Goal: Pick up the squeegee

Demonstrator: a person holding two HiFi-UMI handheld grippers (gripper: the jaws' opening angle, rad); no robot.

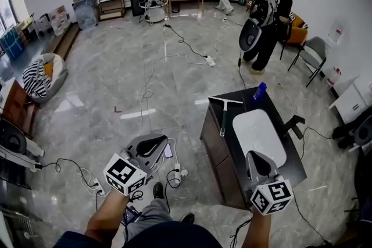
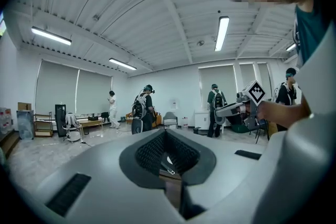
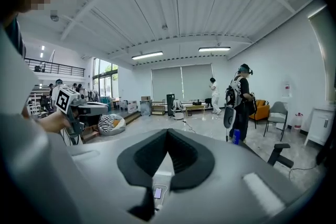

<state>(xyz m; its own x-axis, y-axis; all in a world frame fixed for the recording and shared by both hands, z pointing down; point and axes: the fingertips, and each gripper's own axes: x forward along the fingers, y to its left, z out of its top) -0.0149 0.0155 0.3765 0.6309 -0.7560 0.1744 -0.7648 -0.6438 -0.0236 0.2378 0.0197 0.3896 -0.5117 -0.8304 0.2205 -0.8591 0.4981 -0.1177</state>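
Left gripper (image 1: 154, 143) hangs over the floor (image 1: 116, 67), left of the table (image 1: 218, 151) and well apart from it, pointing up and out at the room. Its own view shows the jaws closed together, nothing between them. Loose cables (image 1: 145, 96) run across the floor beyond it, and a striped beanbag (image 1: 39, 75) sits far off to the left. The squeegee (image 1: 224, 113) lies flat on the far left part of the table, blade crosswise at the far end, handle running back toward the holder along the left edge. No gripper touches it. Just right of it sits a white tray (image 1: 258, 136), taking up most of the tabletop. A blue bottle (image 1: 259, 91) stands at the far edge of the table, beyond the tray. Right gripper (image 1: 260, 160) hovers over the near end of the tray, also angled upward. Its view shows the jaws pressed together and empty. Well behind the table, a person with a backpack (image 1: 268, 14) stands on the floor.
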